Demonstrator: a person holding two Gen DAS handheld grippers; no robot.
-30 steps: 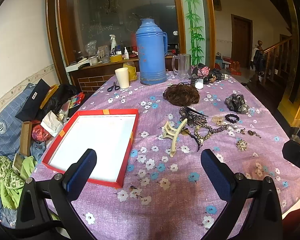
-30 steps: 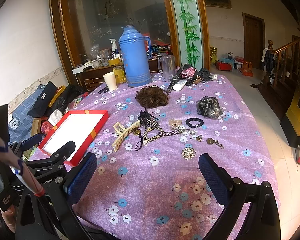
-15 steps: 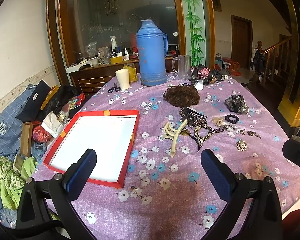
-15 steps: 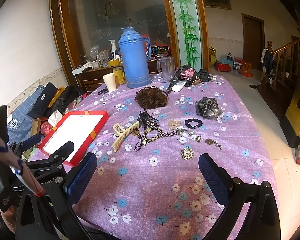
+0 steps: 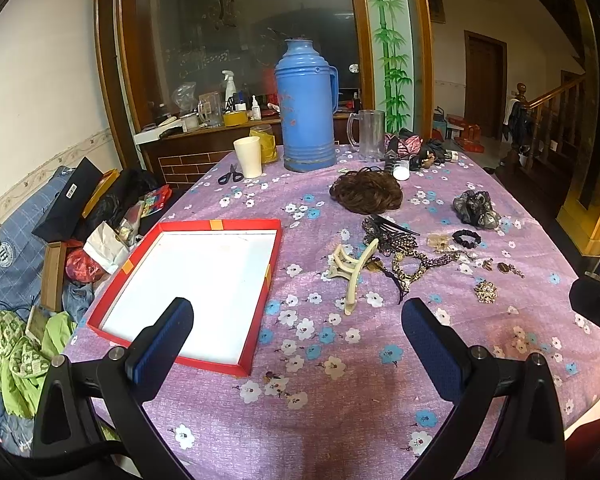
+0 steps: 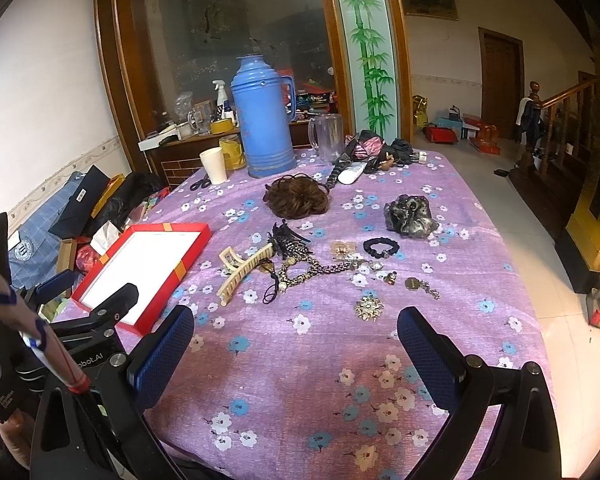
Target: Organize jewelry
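Jewelry (image 6: 332,266) lies loose on the cloth; only right view shows left tongs (image 6: 96,304); both tongs wide, empty.

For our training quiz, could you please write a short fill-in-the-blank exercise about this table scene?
1. The red tray currently holds ____ pieces of jewelry.
2. The tall thermos at the far end of the table is ____ in colour.
3. The cream hair claw lies between the tray and the ____ brooch.
4. Both grippers, left gripper and right gripper, are ____.

Missing words: no; blue; gold; open
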